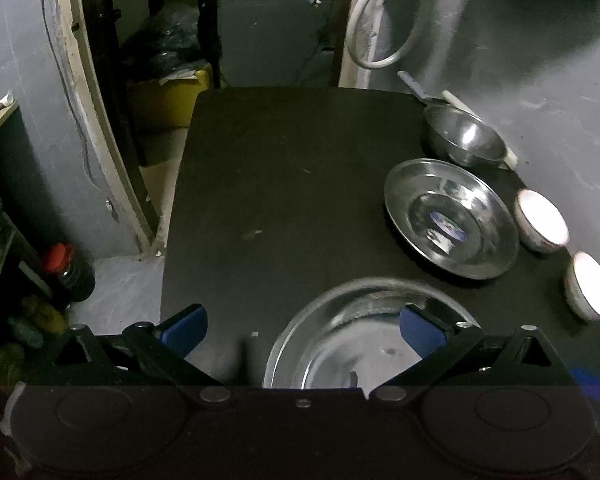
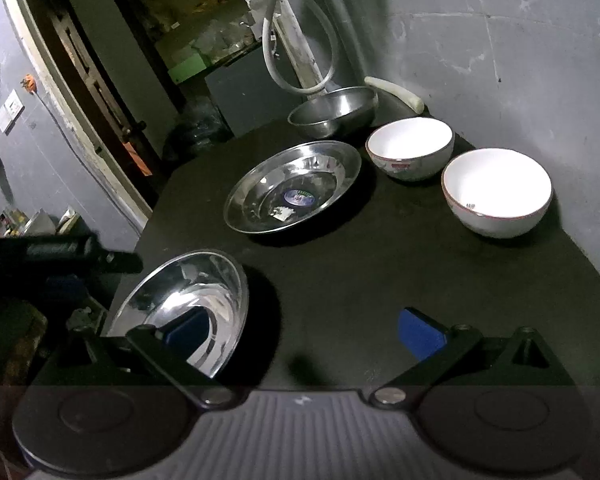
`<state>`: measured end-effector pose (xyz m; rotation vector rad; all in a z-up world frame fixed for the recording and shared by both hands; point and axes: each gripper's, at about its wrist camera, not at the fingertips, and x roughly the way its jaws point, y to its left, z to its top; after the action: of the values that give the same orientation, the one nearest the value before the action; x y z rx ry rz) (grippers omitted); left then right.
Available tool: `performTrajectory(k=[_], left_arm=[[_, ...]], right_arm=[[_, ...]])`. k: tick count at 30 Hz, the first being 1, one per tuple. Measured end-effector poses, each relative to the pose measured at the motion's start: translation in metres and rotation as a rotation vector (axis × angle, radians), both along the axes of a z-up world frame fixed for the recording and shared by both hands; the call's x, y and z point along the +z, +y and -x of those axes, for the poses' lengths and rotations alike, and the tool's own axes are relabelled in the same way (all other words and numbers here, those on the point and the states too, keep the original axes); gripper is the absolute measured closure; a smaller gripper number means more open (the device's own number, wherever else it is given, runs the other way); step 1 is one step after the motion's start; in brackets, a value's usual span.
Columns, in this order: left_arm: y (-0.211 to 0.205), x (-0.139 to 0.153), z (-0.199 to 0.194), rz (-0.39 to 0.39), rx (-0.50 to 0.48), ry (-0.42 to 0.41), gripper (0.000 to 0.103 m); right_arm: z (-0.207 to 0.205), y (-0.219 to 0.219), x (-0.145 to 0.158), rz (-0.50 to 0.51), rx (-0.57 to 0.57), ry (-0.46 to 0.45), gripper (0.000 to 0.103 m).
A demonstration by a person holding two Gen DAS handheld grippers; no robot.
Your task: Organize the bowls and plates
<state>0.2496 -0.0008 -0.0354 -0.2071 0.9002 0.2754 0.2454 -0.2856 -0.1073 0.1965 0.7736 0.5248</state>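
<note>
Now: 5 dishes on the dark surface, both tongs open

Altogether the dark surface [image 2: 340, 280] carries 2 steel plates, 1 steel bowl and 2 white bowls.

Nearest the cameras, the near plate [image 2: 188, 300] sits at the surface's front edge, tilted, its hollow face turned up and toward the right. The left tongs [image 1: 304, 332] stand spread wide, gripping nothing; 1 blue pad lies over the plate's rim [image 1: 340, 336], though whether it touches cannot be told. The right tongs [image 2: 306, 332] are likewise spread and empty, 1 pad in front of the same plate, the other over bare surface.

Further back, the far plate [image 2: 292, 188] lies flat, mouth up, with a blue sticker [image 2: 299, 198] in its middle. Behind it, the steel bowl [image 2: 332, 112] rests upright near the wall. Both white bowls [image 2: 412, 148] [image 2: 498, 192] stand upright beside the wall, in a row, apart from each other and from the far plate.

A white hose [image 2: 300, 60] loops down the wall behind.
</note>
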Motion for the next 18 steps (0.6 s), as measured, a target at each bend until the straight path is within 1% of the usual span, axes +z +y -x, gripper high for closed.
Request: performTrajectory(k=[3, 7, 12, 18], left_arm=[[0.002, 0.0, -0.025, -0.007, 0.004, 0.012, 0.001], [0.0, 0.002, -0.057, -0.014, -0.013, -0.001, 0.001], [-0.007, -0.005, -0.099, -0.003, -0.066, -0.009, 0.001], [-0.011, -0.019, -0.143, -0.014, -0.122, 0.0, 0.001]], right_arm=[[-0.01, 0.0, -0.002, -0.005, -0.012, 0.009, 0.0], [-0.028, 0.0, 0.001, -0.037, -0.053, 0.024, 0.0], [-0.061, 0.003, -0.004, -0.096, -0.111, 0.036, 0.0], [-0.096, 0.009, -0.016, -0.166, -0.153, 0.043, 0.001]])
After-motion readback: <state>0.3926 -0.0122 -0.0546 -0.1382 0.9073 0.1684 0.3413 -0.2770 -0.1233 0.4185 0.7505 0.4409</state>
